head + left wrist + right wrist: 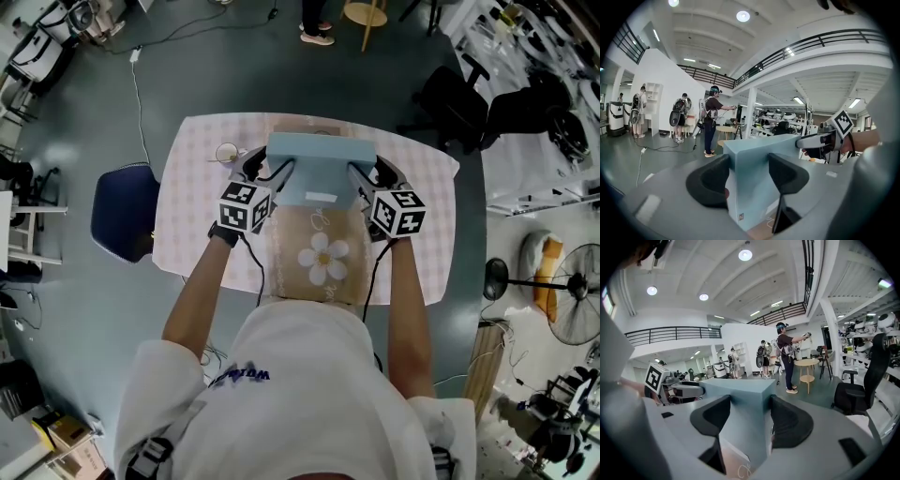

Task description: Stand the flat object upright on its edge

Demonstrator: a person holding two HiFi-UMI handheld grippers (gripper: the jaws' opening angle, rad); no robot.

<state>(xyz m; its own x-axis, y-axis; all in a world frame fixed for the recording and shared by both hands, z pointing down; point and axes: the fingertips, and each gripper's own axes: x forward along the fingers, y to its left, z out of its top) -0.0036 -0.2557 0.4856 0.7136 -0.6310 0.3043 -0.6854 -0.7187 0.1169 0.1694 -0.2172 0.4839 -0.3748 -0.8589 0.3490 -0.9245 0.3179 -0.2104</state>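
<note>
The blue box point(314, 161), its label point(320, 196) too small to read, hides the far end of the flowered mat point(289, 255)

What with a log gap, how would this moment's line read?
left gripper: shut on box | right gripper: shut on box | box: gripped both ends

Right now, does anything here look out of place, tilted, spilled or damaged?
Nothing stands out. The blue box is tilted only because the left claw and right claw grip its two ends above the flower mat; no damage or spill shows.
</note>
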